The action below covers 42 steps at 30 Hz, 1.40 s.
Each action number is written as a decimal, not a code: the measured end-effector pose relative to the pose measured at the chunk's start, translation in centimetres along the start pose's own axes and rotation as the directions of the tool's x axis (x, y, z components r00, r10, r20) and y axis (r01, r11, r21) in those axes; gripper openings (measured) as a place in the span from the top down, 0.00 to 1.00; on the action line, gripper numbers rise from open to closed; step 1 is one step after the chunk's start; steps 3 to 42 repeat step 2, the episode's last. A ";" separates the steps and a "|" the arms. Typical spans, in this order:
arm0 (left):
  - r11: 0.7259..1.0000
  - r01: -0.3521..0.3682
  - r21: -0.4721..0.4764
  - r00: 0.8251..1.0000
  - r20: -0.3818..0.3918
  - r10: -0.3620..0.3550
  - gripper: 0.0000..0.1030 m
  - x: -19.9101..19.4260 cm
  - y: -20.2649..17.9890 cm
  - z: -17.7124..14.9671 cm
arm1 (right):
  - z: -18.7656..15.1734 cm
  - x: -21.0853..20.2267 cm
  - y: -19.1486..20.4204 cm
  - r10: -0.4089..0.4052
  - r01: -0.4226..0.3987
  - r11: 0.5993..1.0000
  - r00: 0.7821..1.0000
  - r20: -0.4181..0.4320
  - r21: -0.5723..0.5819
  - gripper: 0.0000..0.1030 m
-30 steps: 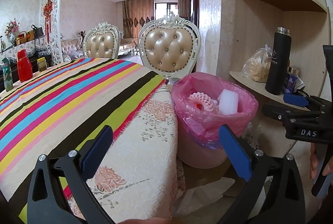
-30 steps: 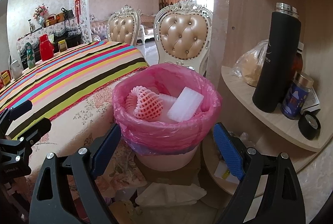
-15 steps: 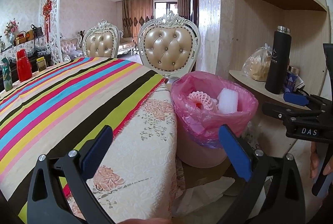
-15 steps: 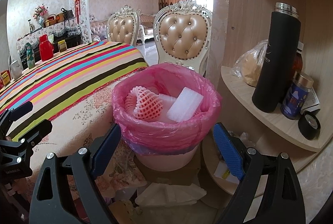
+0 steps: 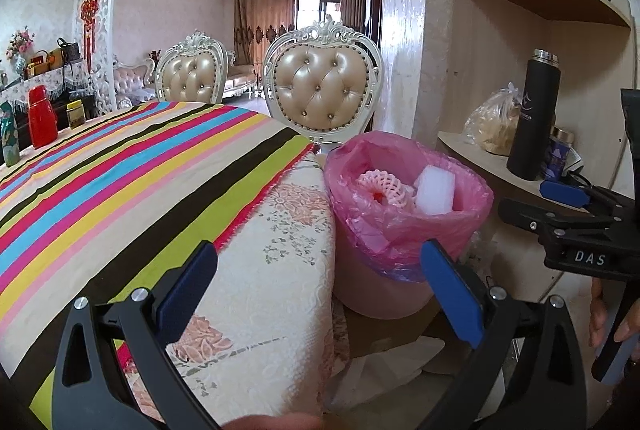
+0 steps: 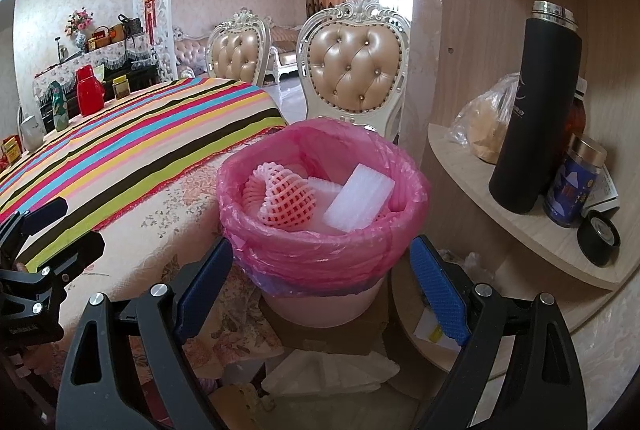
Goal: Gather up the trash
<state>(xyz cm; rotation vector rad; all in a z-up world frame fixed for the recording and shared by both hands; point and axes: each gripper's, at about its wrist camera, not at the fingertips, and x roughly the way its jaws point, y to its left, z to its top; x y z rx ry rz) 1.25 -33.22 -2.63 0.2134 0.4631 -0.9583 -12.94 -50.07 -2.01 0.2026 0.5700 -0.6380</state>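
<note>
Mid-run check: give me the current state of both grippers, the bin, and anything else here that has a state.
Left gripper: open, empty.
Right gripper: open, empty.
Pink-lined trash bin: upright, lidless, nearly full.
Pink foam fruit net: inside bin.
White foam block: inside bin, tilted.
Black thermos flask: upright on shelf, capped.
Blue jar: upright, lidded.

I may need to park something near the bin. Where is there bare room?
Free: the striped tablecloth between the red flask at the far end and the trash bin. Crowded: the shelf with black bottle, blue jar and bag; the bin holds foam pieces.
</note>
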 end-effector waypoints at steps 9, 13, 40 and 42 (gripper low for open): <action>1.000 -0.002 -0.003 1.000 0.002 0.002 0.04 -0.1 0.1 0.0 | 0.0 0.0 0.0 0.001 -0.001 1.000 1.000 0.001 0.001 0.17; 1.000 -0.002 -0.003 1.000 0.002 0.002 0.04 -0.1 0.1 0.0 | 0.0 0.0 0.0 0.001 -0.001 1.000 1.000 0.001 0.001 0.17; 1.000 -0.002 -0.003 1.000 0.002 0.002 0.04 -0.1 0.1 0.0 | 0.0 0.0 0.0 0.001 -0.001 1.000 1.000 0.001 0.001 0.17; 1.000 -0.002 -0.003 1.000 0.002 0.002 0.04 -0.1 0.1 0.0 | 0.0 0.0 0.0 0.001 -0.001 1.000 1.000 0.001 0.001 0.17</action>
